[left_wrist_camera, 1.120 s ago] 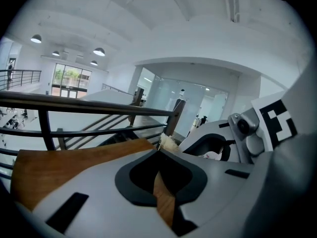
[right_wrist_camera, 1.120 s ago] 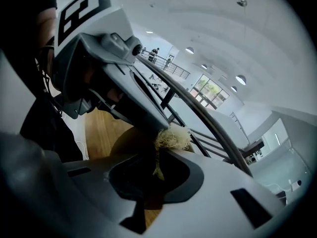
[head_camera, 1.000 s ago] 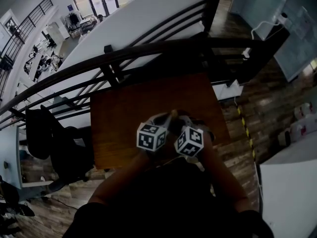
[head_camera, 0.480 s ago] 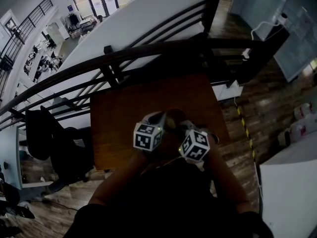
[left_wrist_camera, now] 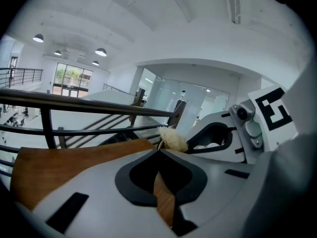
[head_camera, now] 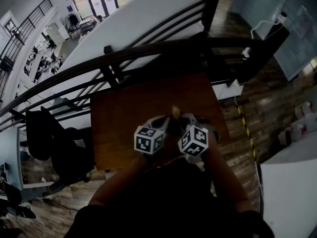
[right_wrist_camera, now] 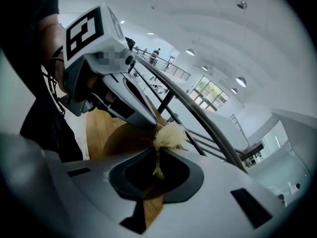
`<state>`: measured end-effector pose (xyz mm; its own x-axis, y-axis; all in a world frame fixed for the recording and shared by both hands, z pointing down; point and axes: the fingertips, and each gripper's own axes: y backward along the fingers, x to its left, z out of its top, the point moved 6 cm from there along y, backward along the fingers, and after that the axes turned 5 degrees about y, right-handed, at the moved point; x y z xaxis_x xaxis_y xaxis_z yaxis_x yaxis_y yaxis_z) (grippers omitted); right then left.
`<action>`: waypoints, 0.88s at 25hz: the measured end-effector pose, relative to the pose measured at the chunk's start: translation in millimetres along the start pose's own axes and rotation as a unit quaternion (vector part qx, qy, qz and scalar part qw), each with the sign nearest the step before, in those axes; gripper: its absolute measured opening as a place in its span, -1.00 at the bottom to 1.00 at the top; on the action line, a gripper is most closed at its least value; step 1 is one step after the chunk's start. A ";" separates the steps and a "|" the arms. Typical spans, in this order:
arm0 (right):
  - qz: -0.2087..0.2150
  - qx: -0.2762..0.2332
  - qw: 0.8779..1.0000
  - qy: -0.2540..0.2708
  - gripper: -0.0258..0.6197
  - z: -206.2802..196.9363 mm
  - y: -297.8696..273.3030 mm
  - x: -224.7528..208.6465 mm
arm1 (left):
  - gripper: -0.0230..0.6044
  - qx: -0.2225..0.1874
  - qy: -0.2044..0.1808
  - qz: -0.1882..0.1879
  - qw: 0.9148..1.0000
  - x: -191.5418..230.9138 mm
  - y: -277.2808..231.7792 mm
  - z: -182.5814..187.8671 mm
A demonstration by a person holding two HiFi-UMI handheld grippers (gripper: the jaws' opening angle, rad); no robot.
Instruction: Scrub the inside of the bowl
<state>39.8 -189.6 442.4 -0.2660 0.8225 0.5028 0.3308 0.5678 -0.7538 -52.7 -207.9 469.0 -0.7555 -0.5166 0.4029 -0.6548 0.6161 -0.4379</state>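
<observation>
In the head view both grippers meet over the near half of the wooden table (head_camera: pixel 129 108). My right gripper (right_wrist_camera: pixel 157 150) is shut on the thin stem of a pale, fluffy fibre scrubber (right_wrist_camera: pixel 168 133), whose tuft sticks out past its jaw tips. The scrubber (head_camera: pixel 174 112) also shows between the two grippers, and its tuft (left_wrist_camera: pixel 172 139) lies just beyond my left gripper (left_wrist_camera: pixel 159 151). A dark brown rounded bowl (right_wrist_camera: pixel 124 142) sits under the tuft. The left gripper's fingers (right_wrist_camera: pixel 133 105) end at the bowl's rim, and its jaws look shut on that rim. Most of the bowl is hidden.
A dark metal railing (head_camera: pixel 148 53) runs along the table's far edge, with a drop to a lower floor behind it. The person's arms (head_camera: pixel 129 182) fill the near side. A black chair (head_camera: pixel 54 138) stands left of the table.
The two grippers have shifted slightly against each other over the same spot. The right one dropped back half a second ago and has come forward again; the scrubber tuft shows between them again.
</observation>
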 end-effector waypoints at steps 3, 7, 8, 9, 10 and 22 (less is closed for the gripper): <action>0.021 -0.007 0.999 0.033 -0.81 10.9 -5.7 14.3 | -0.92 -0.010 0.005 -0.012 1.000 -8.2 0.6 2.4; 0.053 -0.017 0.997 0.048 -0.81 12.9 -5.1 21.6 | -0.92 -0.010 0.004 -0.012 1.000 -7.7 3.5 1.5; 0.064 -0.019 0.997 0.051 -0.81 13.0 -4.0 23.0 | -0.92 -0.011 0.003 -0.011 1.000 -8.1 4.5 2.8; 0.074 -0.021 0.996 0.053 -0.81 13.0 -2.9 25.0 | -0.92 -0.013 0.002 -0.011 1.000 -8.5 5.5 4.6; 0.086 -0.022 0.994 0.055 -0.81 12.9 -2.1 27.8 | -0.92 -0.016 0.002 -0.010 1.000 -8.5 6.2 6.5; 0.213 -0.084 0.973 0.035 -0.81 4.1 36.7 48.2 | -0.92 -0.014 -0.060 0.018 0.998 -3.7 8.7 -1.4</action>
<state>35.5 -129.3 437.3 -0.0127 0.9815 0.1911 0.5421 0.1674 -0.8235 -55.6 -199.9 464.8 -0.7767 -0.5606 0.2874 -0.6277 0.6508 -0.4271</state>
